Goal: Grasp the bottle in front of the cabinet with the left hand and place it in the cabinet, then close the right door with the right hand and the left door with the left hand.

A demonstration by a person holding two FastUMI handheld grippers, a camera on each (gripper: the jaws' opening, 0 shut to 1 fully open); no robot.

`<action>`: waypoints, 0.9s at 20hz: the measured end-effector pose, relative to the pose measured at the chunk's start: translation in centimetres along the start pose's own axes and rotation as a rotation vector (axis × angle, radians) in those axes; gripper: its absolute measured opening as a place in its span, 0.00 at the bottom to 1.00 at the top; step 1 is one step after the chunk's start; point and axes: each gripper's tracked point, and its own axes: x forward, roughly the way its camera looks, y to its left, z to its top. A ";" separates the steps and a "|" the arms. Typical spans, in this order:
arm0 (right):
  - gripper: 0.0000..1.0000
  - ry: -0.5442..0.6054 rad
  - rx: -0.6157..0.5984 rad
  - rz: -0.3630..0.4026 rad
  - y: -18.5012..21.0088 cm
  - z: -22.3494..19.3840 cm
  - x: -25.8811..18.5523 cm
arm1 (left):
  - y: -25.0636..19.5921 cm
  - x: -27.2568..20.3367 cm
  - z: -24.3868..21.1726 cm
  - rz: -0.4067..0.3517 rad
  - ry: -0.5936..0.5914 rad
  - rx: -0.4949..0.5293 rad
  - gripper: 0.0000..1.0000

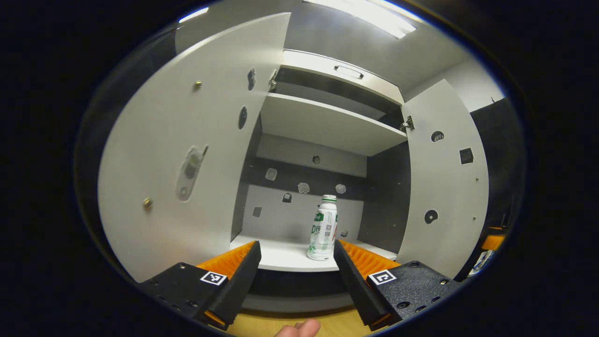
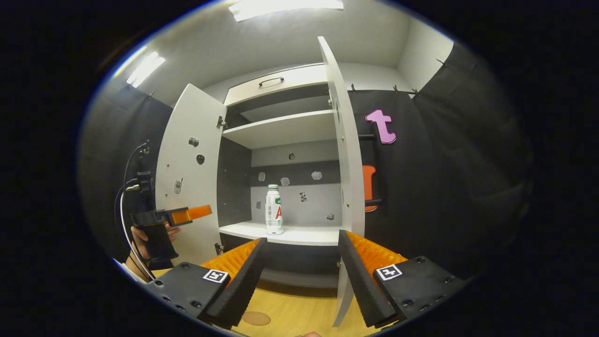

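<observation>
One bottle (image 1: pixel 323 228) is standing upright near the front edge of the cabinet's lower shelf (image 1: pixel 285 256), between two open doors, left (image 1: pixel 187 154) and right (image 1: pixel 442 182). Both grippers, left (image 1: pixel 296 262) and right (image 2: pixel 302 255), are gaping wide, holding nothing.

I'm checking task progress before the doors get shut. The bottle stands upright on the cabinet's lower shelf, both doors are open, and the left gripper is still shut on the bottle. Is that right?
Not quite. The left gripper is open and clear of the bottle, its jaws spread, as the left gripper view shows. The rest holds: the bottle stands upright on the lower shelf, and the left door and right door are open.
</observation>
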 end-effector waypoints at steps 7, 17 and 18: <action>0.98 -0.019 -0.010 -0.026 -0.8 1.3 0.5 | 0.4 -5.6 -5.2 0.022 0.023 -0.053 0.95; 0.98 -0.119 -0.058 -0.233 -8.8 10.2 -2.0 | -1.5 -6.4 -5.2 -0.007 -0.023 0.021 0.95; 0.98 -0.136 -0.062 -0.273 -10.5 11.5 -2.2 | -1.7 -6.5 -5.3 -0.010 -0.023 0.025 0.95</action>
